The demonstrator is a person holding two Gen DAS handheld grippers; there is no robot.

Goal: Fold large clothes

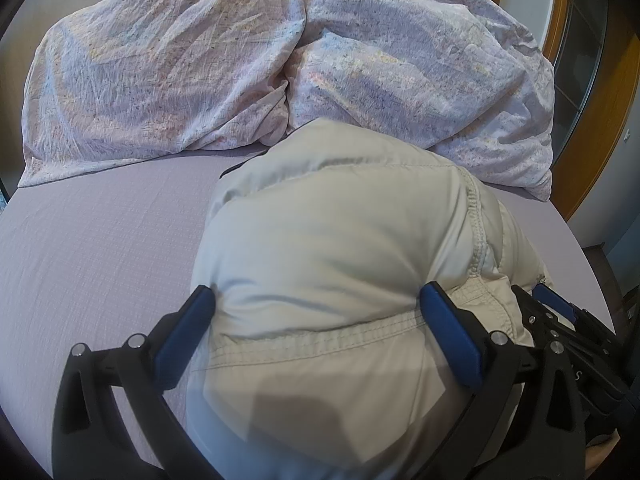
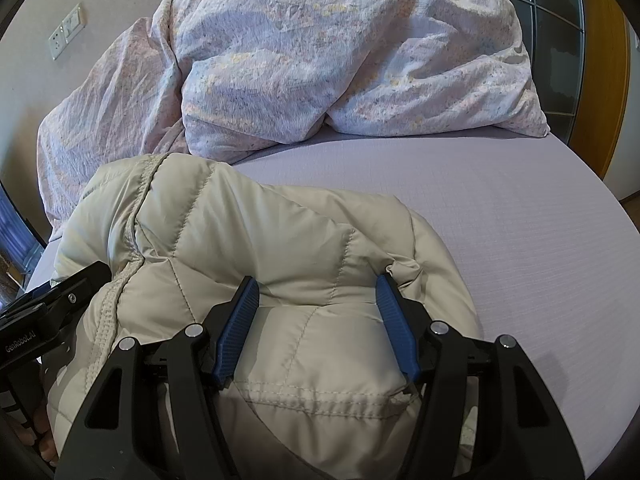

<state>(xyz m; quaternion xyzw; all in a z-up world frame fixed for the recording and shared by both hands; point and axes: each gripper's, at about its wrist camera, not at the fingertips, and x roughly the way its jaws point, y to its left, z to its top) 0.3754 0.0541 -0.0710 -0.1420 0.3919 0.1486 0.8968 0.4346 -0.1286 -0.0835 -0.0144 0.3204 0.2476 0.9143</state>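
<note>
The beige puffer jacket (image 2: 256, 248) lay bunched on the bed (image 2: 520, 240), just short of the crumpled duvet (image 2: 320, 60). Each hand-held gripper, left (image 1: 316, 304) and right (image 2: 316, 292), was clenched on a thick wad of its padding. Best to lift both evenly, keeping the seams level, so the fold lands flat.

Soft, even daylight is seen; edges are bent by fisheye, and the nearest fabric is perhaps slightly blurred.
</note>
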